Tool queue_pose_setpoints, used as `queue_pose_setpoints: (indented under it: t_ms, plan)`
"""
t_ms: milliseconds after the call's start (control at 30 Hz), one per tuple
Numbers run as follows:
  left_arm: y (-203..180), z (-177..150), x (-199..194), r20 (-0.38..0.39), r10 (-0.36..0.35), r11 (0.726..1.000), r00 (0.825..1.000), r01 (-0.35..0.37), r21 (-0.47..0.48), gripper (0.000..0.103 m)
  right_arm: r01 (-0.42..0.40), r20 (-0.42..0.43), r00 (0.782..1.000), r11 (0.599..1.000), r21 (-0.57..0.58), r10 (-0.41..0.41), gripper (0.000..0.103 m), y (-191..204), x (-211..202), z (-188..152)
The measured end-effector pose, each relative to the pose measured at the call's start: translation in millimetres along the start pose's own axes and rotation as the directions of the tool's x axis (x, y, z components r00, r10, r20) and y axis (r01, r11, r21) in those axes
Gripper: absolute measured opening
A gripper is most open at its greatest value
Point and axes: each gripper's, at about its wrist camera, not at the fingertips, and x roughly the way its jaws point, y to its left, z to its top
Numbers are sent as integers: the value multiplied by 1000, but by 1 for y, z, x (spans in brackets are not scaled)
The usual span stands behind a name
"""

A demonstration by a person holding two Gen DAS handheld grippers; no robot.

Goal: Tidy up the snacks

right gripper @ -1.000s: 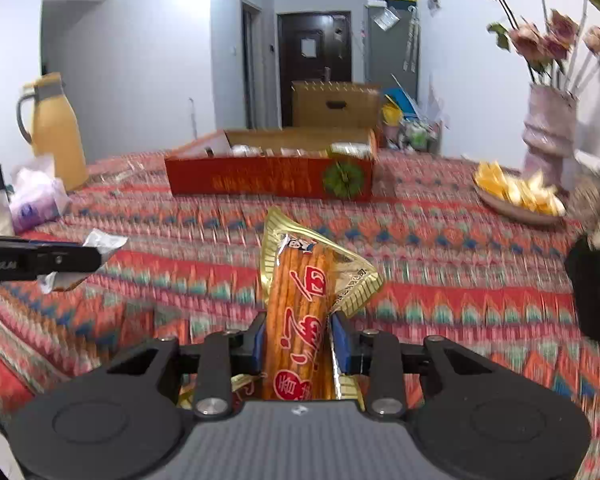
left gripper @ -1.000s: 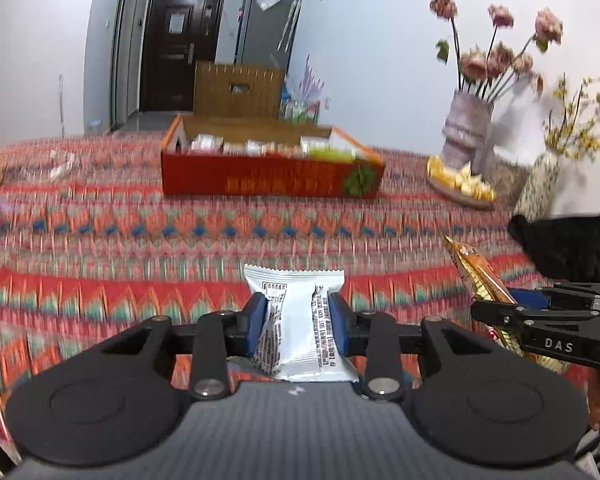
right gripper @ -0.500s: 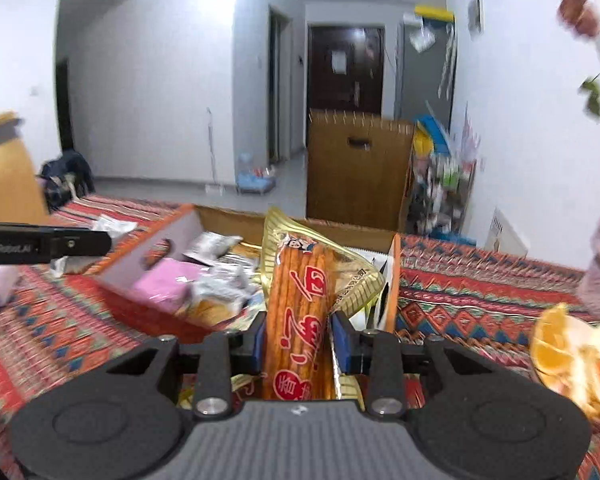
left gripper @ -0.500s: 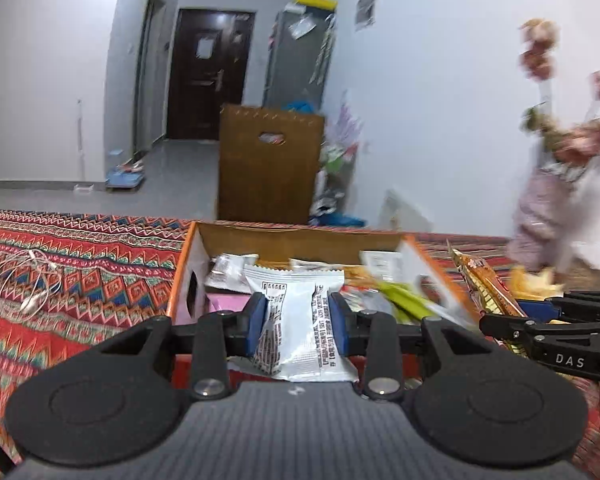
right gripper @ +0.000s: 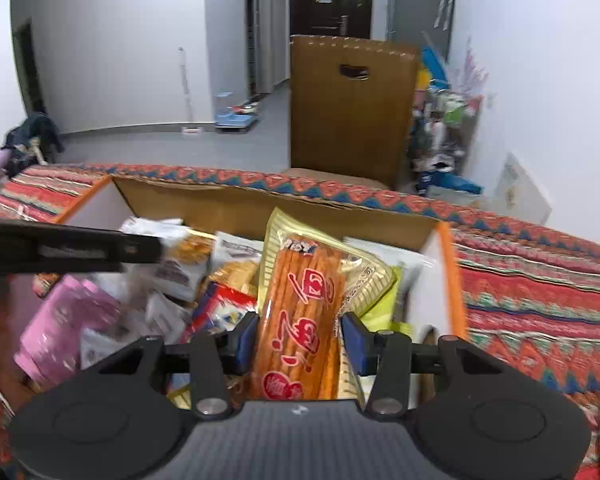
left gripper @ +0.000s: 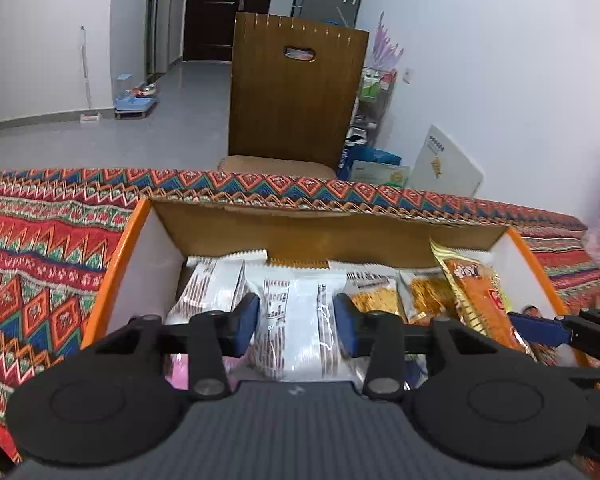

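Now both grippers hang over the cardboard box (left gripper: 140, 248), jaws just eased apart: left gripper (left gripper: 296, 324) around the white packet (left gripper: 296, 332), right gripper (right gripper: 299, 342) around the orange stick packet (right gripper: 300, 320), both lengthwise toward its far wall

1. Lived-in home interior, judging by the dark front door (left gripper: 216, 4) at the end of a grey-tiled hallway.
2. Table draped in a bright patterned cloth (left gripper: 40, 248), with a wooden chair (left gripper: 296, 92) drawn up behind it.
3. Pet feeding bowls (left gripper: 134, 100) set on the floor by the wall.
4. Household clutter (right gripper: 444, 132) piled along the white wall beside the chair.
5. Open cardboard box (left gripper: 332, 232) of packaged snacks on the table.
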Motion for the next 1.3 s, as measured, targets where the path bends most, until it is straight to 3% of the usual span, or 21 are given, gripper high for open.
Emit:
queue_pose_setpoints:
  t_ms: [33,67,100,167,267,400,733,933,1200,1300]
  plan:
    - [-1,2,3,-18,-3,1000,1000,3,1,59,-4,-4,1000,1000,-4,4,49,0,3,2]
    - [-1,4,3,-36,-17,1000,999,17,-9,77,-4,-3,1000,1000,-13,4,55,2,4,3]
    - [0,4,0,-37,-39,999,999,38,-33,81,-3,-8,1000,1000,-22,3,67,4,6,4]
    - [1,1,-12,-5,-71,997,997,71,-35,81,-12,-8,1000,999,-31,12,73,6,3,5]
    - [1,-1,-30,21,-37,999,999,36,13,82,-33,-1,999,999,-38,33,76,8,-10,5]
    - [7,5,-58,40,-18,1000,999,18,-3,83,5,24,1000,998,-55,-3,77,10,-40,9]
    - [3,-11,-183,105,-13,997,994,6,73,98,78,128,989,995,-55,-71,89,-1,-161,1]
    - [-12,-54,-276,177,-6,994,984,-13,106,103,93,212,974,994,-59,-78,92,6,-248,-38]
    - [-21,-140,-395,325,-48,993,945,9,120,103,90,336,940,994,-60,-64,93,27,-354,-119]
    - [-21,-179,-430,373,-58,992,926,11,128,103,84,394,918,994,-69,-50,103,37,-390,-160]
